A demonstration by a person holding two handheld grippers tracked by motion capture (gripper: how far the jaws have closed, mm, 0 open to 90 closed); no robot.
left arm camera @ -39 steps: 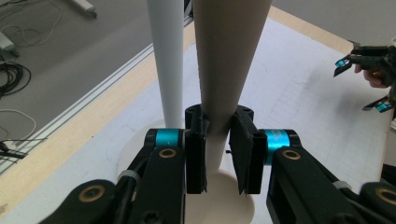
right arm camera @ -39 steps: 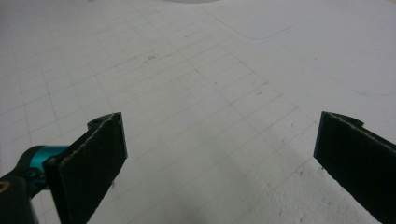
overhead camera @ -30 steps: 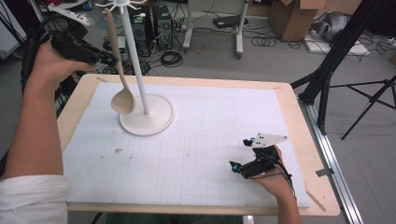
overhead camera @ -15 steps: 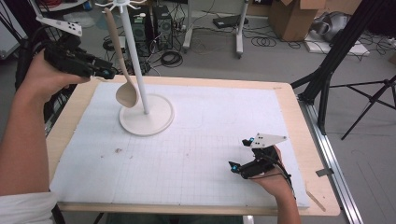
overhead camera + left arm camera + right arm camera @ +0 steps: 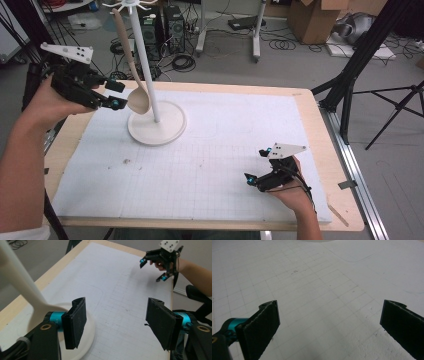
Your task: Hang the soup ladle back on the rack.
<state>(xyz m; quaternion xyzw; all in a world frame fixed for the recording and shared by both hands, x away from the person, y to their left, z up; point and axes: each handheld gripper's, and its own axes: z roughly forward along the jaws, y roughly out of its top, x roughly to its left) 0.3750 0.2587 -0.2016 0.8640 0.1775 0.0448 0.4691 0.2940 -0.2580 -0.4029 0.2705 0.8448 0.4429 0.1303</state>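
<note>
With the wooden spoon (image 5: 131, 75) hanging from the white hook stand (image 5: 156, 120) in the upper left of the frame, the left gripper (image 5: 114, 95) hovers wide open beside its bowl, likely to pinch it next, while the right gripper (image 5: 256, 167) rests open lower right.

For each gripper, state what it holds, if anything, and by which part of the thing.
Nothing is held. The left gripper is open beside the bowl of the spoon, which hangs from the stand. The right gripper is open above the mat.
</note>
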